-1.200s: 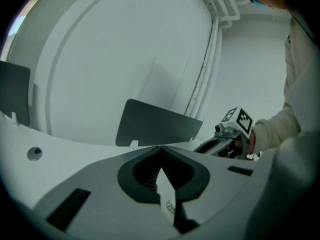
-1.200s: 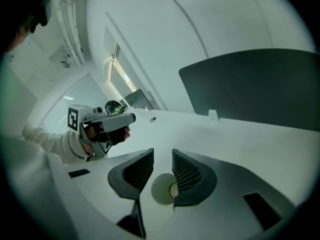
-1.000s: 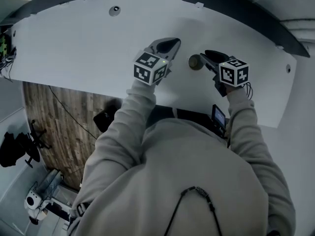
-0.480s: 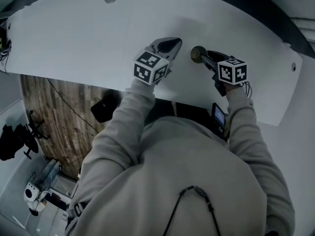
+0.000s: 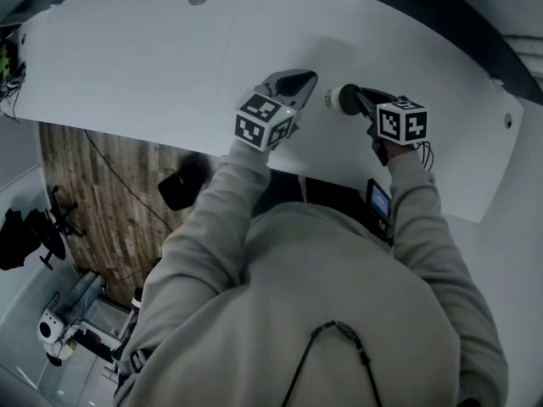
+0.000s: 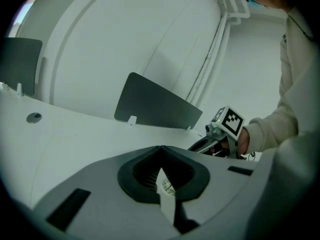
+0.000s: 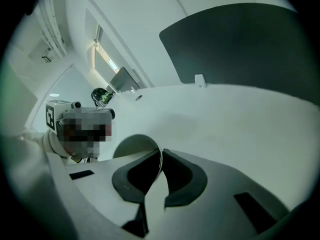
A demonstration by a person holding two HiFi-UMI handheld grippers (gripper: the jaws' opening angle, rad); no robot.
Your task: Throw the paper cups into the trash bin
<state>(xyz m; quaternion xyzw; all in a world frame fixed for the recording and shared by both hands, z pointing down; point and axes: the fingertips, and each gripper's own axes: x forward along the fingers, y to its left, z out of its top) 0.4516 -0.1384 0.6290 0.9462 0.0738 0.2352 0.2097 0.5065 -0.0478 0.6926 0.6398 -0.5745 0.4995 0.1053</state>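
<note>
While the white desk (image 5: 127,66) fills most of the head view, the left gripper (image 5: 299,79) hangs over its middle with its jaws together and nothing that I can make out between them. Just beside it, the right gripper (image 5: 355,98) is closing its jaws on the thin wall of a paper cup (image 5: 333,98), one pad inside the rim and one outside. The cup sits tipped over between the two grippers, well in from the desk's edges.
</note>
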